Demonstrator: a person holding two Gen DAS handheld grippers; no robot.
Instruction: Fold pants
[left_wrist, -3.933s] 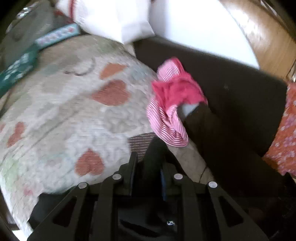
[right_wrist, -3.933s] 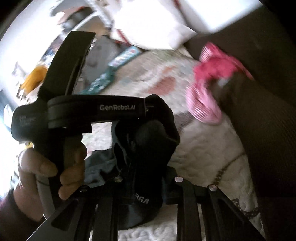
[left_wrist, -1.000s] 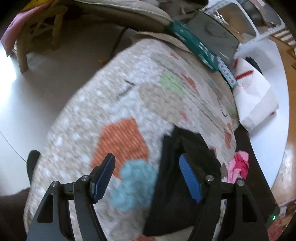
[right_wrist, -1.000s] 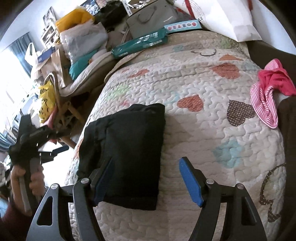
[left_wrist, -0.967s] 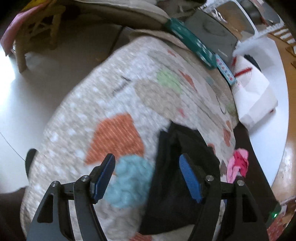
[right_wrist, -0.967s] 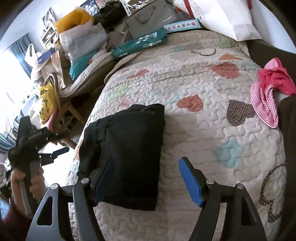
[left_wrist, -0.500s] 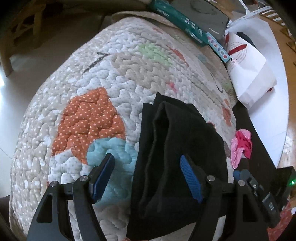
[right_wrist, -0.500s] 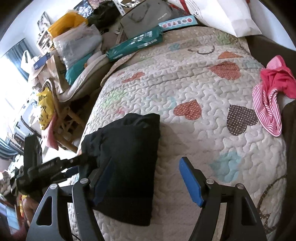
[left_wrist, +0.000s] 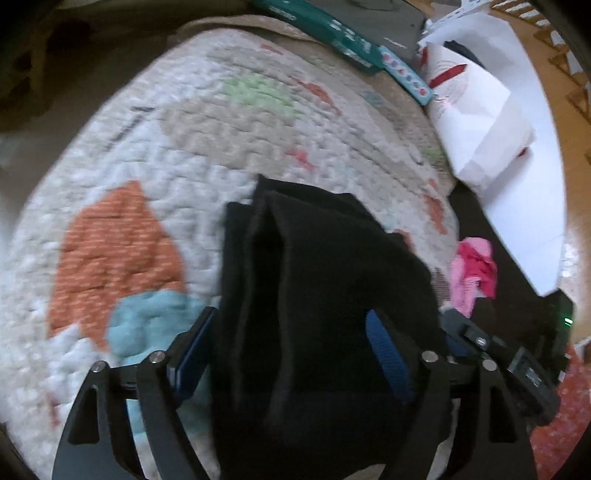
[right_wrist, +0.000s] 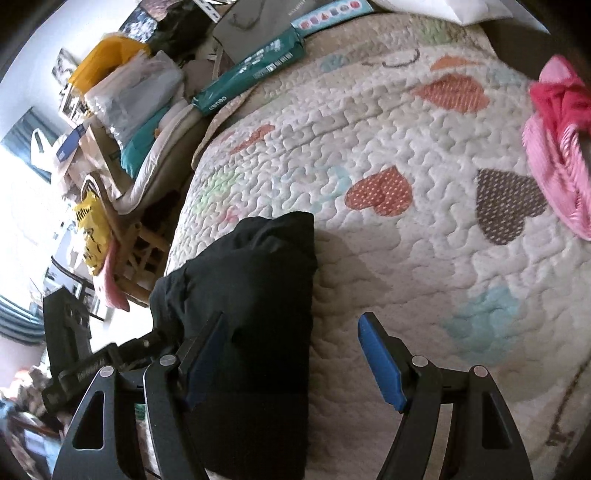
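The black pants (left_wrist: 317, 295) lie folded into a thick stack on the heart-patterned quilt (left_wrist: 122, 236). My left gripper (left_wrist: 295, 354) is open, its blue-padded jaws standing on either side of the stack's near end. In the right wrist view the pants (right_wrist: 255, 295) sit at the quilt's left edge. My right gripper (right_wrist: 291, 354) is open over the stack's right edge, its left pad over the cloth and its right pad over bare quilt (right_wrist: 424, 280). The left gripper's body (right_wrist: 92, 365) shows beside the pants.
A pink and red striped garment (right_wrist: 557, 147) lies at the quilt's right side, also in the left wrist view (left_wrist: 472, 273). Teal boxes (right_wrist: 251, 74), a grey bag and a white paper bag (left_wrist: 476, 122) crowd the far end. A wooden chair and clutter (right_wrist: 122, 236) stand left of the bed.
My left gripper has moved forward over the folded pants, so the stack now lies between its open jaws. The right gripper has moved slightly closer to the stack. Earlier both were shut on the cloth.
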